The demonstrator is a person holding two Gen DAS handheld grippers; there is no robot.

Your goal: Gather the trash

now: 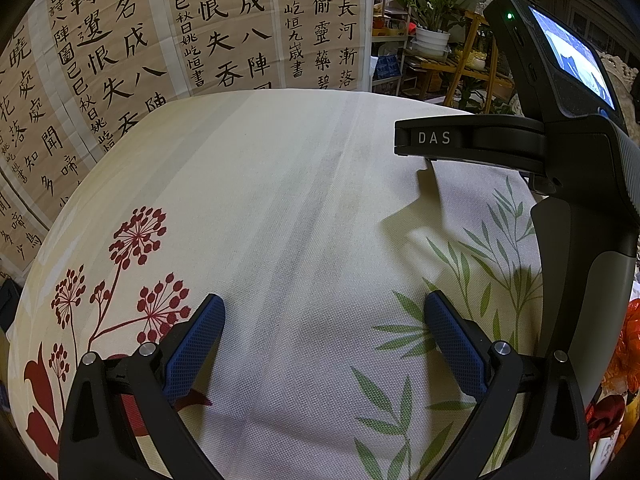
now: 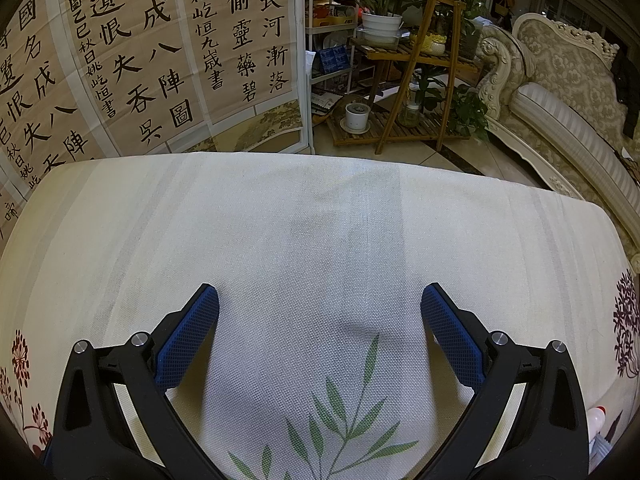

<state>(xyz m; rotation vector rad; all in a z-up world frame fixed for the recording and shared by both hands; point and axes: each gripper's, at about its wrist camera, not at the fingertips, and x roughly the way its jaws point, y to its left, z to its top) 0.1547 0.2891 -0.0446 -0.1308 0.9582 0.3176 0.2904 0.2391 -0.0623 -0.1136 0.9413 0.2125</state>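
Left wrist view: left gripper (image 1: 324, 312) spread wide, its blue-padded fingers (image 1: 196, 344) clasping nothing, poised over a cream tablecloth (image 1: 280, 184) printed with red flower heads (image 1: 136, 240) off its left finger and green bamboo leaves (image 1: 472, 264) off its right. Ahead and to the right of this tool, the right gripper (image 1: 430, 162) seen side-on, marked "DAS", with a lit screen (image 1: 576, 60) on its back; how far it stands apart cannot be told from this angle. Crumpled orange-red wrapper (image 1: 626, 344) — apparent trash — at the far right edge, beside the tool's right arm, only partly visible. Calligraphy sheets (image 1: 120, 40) hang beyond the table's far edge. Right wrist view: right gripper (image 2: 320, 304) likewise spread wide, blue fingers (image 2: 192, 332) gripping nothing, bare cloth (image 2: 320, 220) between them with a green leaf sprig (image 2: 348, 412) just below. White bottle with red band (image 2: 598, 416) low at the right, beside the right finger's arm, mostly cut off. Beyond the table: wooden plant stand (image 2: 416, 80) with potted plants (image 2: 380, 20), and an ornate sofa (image 2: 560, 92) to the right.
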